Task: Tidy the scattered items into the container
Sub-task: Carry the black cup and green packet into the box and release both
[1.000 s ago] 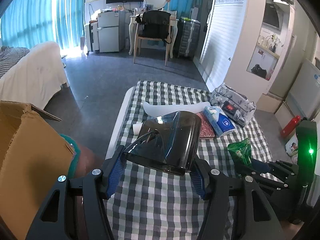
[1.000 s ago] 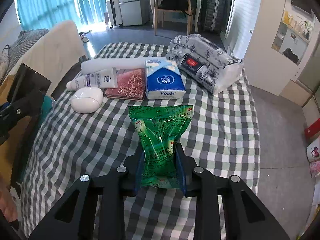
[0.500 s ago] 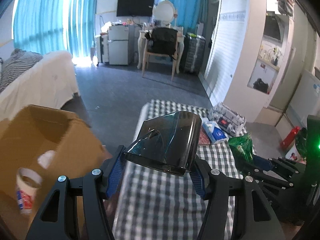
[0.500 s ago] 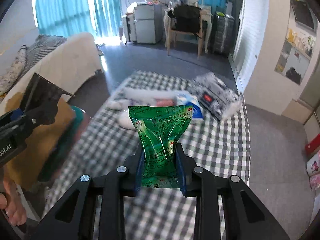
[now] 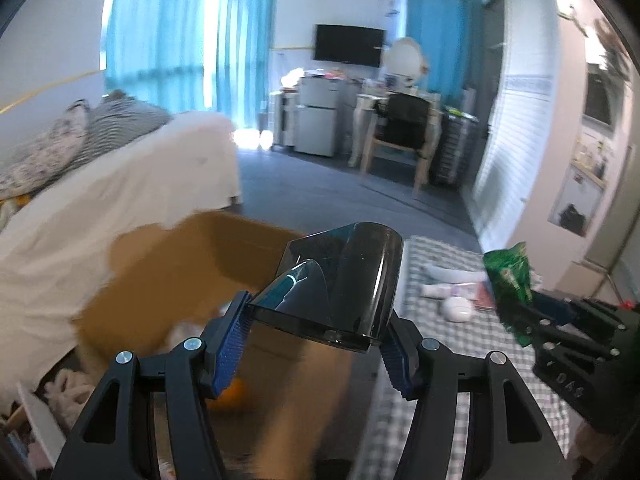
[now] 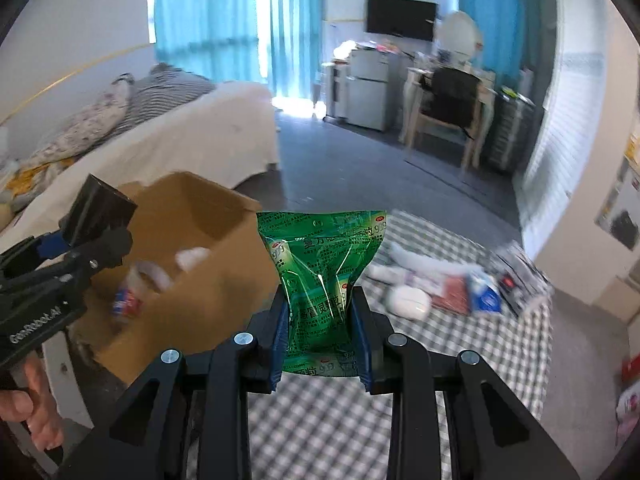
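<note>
Teal curtains (image 5: pixel 160 36) glow with daylight above a grey floor (image 5: pixel 320 196), wall television (image 5: pixel 349 45) and wooden chair (image 5: pixel 401 132).

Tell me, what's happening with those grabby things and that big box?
Someone is tidying up with two hand-held tongs. The left tongs are shut on a dark smoky plastic cover, held up over the open cardboard box beside the table. The right tongs are shut on a green sachet pack, above the checkered tablecloth near the box. A white tube, a white oval case and a blue tissue pack lie on the table.
</note>
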`<state>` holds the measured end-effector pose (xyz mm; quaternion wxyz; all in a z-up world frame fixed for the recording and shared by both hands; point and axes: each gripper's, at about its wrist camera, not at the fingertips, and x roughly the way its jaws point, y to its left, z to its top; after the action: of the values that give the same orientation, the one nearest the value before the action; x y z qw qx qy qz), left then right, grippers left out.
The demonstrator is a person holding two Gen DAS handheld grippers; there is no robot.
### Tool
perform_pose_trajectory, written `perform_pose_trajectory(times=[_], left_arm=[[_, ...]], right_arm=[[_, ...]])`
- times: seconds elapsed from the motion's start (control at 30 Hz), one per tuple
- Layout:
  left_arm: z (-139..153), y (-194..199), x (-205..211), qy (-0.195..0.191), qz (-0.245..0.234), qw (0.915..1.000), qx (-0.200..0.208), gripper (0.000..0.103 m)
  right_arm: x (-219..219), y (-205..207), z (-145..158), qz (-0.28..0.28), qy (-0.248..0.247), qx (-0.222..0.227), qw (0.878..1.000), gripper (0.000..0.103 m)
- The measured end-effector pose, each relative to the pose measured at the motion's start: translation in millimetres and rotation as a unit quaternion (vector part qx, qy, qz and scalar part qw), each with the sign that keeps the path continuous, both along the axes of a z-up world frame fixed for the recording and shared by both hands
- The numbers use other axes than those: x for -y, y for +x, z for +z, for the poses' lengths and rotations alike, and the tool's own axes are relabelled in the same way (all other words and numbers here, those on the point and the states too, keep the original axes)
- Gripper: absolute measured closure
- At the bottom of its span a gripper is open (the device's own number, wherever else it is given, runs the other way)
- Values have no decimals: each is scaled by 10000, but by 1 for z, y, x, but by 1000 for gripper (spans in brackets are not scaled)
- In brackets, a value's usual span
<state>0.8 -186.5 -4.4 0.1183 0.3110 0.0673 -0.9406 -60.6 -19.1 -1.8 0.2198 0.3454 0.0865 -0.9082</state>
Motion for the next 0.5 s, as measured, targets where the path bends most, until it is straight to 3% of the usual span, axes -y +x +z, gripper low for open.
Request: perform_pose_trajectory(times=[0.27, 0.5], left_arm=[[-17, 18, 77, -39, 767, 9968, 242, 42], [-43, 10, 106, -39, 1047, 9930, 539, 42]], right_arm=[[83, -1, -5, 747, 37, 23, 9972, 75], [129, -11, -23, 1171, 116, 147, 9929, 75]])
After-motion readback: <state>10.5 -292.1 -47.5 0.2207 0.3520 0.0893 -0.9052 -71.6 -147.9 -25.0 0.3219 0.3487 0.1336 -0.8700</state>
